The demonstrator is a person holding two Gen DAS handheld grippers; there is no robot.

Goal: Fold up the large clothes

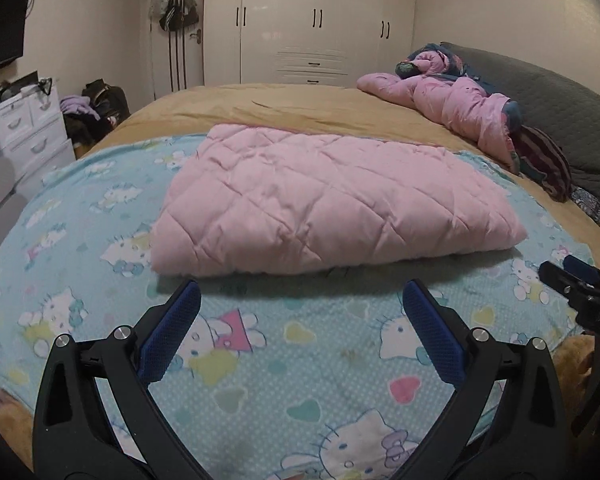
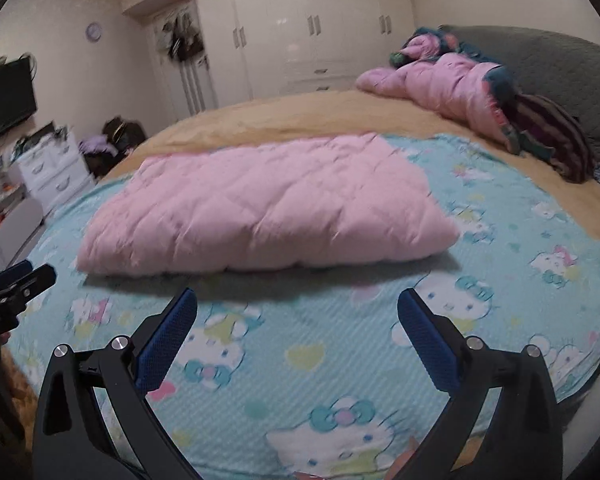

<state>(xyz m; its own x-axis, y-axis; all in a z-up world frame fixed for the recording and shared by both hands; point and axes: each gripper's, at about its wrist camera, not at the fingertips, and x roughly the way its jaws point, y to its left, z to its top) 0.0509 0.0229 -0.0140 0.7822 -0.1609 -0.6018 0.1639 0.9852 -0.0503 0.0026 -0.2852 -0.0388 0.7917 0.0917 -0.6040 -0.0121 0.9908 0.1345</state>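
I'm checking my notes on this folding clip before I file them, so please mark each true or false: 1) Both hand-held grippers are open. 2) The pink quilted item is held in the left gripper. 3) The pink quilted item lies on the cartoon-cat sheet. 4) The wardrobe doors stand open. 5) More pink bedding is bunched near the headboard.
1) True: the left hand-held gripper and right hand-held gripper both have spread jaws.
2) False: the pink quilted item lies free, ahead of both grippers.
3) True: it rests on the cartoon-cat sheet.
4) False: the wardrobe doors are shut.
5) True: the bunched pink bedding lies by the grey headboard.
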